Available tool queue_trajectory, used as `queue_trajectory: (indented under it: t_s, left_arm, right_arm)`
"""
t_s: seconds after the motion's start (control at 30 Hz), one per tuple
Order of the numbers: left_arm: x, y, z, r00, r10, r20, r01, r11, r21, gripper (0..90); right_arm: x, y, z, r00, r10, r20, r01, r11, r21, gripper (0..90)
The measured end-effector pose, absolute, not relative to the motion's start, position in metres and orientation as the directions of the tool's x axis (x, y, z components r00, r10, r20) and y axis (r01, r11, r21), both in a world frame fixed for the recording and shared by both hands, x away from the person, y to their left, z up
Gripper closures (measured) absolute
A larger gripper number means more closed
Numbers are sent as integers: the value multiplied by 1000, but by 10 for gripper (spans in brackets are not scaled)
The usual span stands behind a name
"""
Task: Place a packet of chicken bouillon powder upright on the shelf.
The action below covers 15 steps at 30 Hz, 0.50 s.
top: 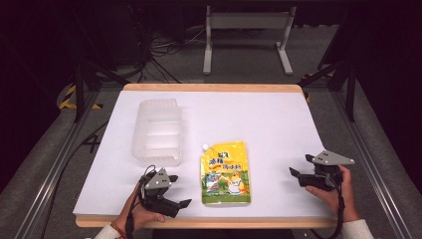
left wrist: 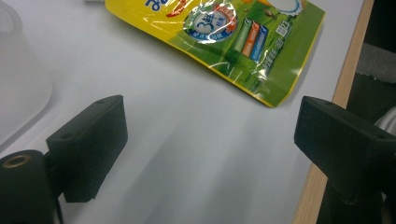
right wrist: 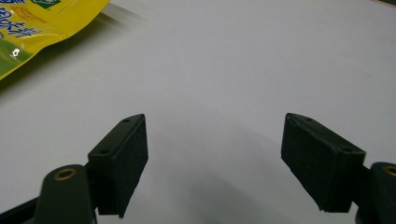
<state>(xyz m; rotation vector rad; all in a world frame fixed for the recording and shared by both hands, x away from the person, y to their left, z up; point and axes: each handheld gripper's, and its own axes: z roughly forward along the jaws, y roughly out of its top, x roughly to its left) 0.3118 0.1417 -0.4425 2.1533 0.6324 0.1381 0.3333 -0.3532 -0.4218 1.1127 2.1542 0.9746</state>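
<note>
Pouch (top: 225, 173) laid flat on the white table (top: 278, 124), both grippers held apart from it with jaws spread and empty

The pouch is yellow with a green lower band, a white spout at its upper left corner and cartoon figures; blue characters are printed across it but cannot be read, and a large "3" is seen in a round badge in the left gripper view. It lies between the left gripper (top: 181, 190) and the right gripper (top: 300, 166), just right of a clear tub (top: 157, 131). Nothing is touched by either pair of pads
</note>
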Motion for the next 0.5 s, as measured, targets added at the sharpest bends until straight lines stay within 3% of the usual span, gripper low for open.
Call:
queue_trajectory:
  t_s: [0.5]
  left_arm:
    - [309, 131, -445, 864, 483, -142, 406, -500, 765, 107]
  right_arm:
    - [358, -321, -419, -624, 781, -34, 458, 401, 793, 230]
